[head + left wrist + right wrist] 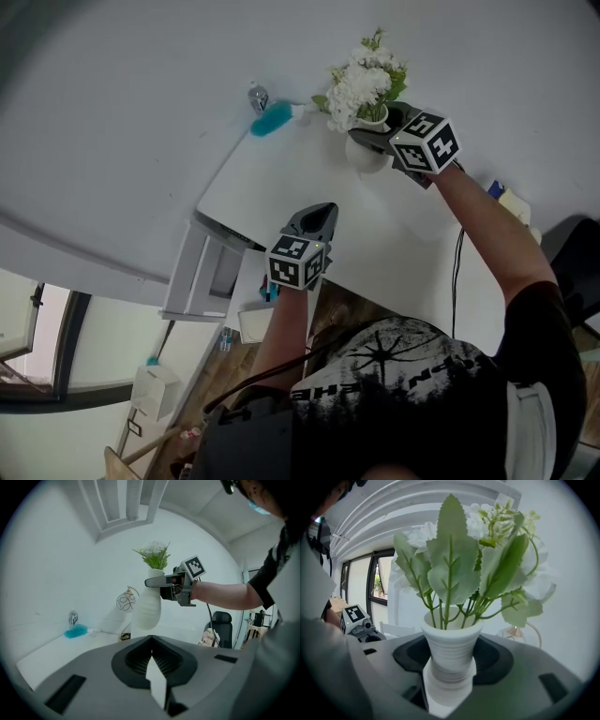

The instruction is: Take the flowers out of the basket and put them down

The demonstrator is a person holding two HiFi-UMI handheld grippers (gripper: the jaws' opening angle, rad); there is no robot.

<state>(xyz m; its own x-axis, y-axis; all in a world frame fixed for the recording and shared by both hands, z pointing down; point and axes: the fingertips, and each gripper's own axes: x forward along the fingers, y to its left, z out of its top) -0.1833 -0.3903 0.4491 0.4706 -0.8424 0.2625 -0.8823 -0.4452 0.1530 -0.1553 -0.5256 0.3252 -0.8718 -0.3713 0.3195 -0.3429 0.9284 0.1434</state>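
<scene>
A bunch of white flowers with green leaves stands in a ribbed white vase. My right gripper is shut on the vase's narrow neck and holds it upright above the white table. In the left gripper view the vase hangs clear of the tabletop, flowers on top, the right gripper at its neck. The right gripper view shows the vase between the jaws and the flowers filling the frame. My left gripper is shut and empty over the table's near side. No basket is in view.
A blue duster and a small bottle lie at the table's far corner. A round wire ornament stands behind the vase. A grey shelf unit sits at the table's left end, and an office chair beyond.
</scene>
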